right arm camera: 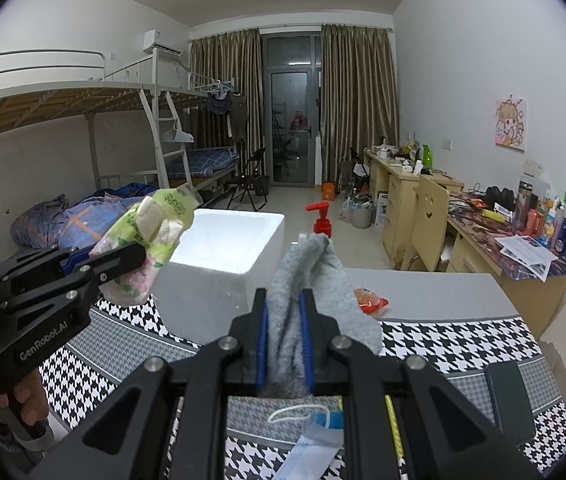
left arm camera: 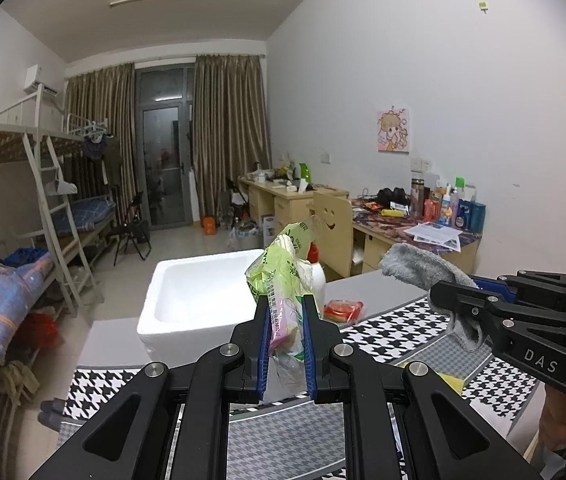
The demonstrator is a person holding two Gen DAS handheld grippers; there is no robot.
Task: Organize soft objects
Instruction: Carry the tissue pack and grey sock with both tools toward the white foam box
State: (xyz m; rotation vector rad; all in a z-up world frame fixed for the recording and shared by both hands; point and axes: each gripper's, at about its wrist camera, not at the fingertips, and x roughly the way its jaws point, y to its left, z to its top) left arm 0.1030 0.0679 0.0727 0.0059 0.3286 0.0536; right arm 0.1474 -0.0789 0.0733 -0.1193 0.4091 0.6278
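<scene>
My left gripper (left arm camera: pixel 288 300) is shut on a green and pink tissue packet (left arm camera: pixel 281 268), held up above the table; the same packet (right arm camera: pixel 151 236) shows at the left of the right wrist view. My right gripper (right arm camera: pixel 284 298) is shut on a grey sock (right arm camera: pixel 311 276), which hangs limp from the jaws (left arm camera: pixel 419 266). A white foam box (left arm camera: pixel 199 296) stands open on the table just beyond both grippers (right arm camera: pixel 227 256). Both held things hover near the box, short of its opening.
A red-capped pump bottle (right arm camera: pixel 322 220) stands behind the box. A red snack packet (right arm camera: pixel 371 300) lies on the grey table. On the houndstooth cloth (right arm camera: pixel 463 340) lie a blue face mask (right arm camera: pixel 315 436) and a dark phone (right arm camera: pixel 509 396). Desks line the right wall, bunk beds the left.
</scene>
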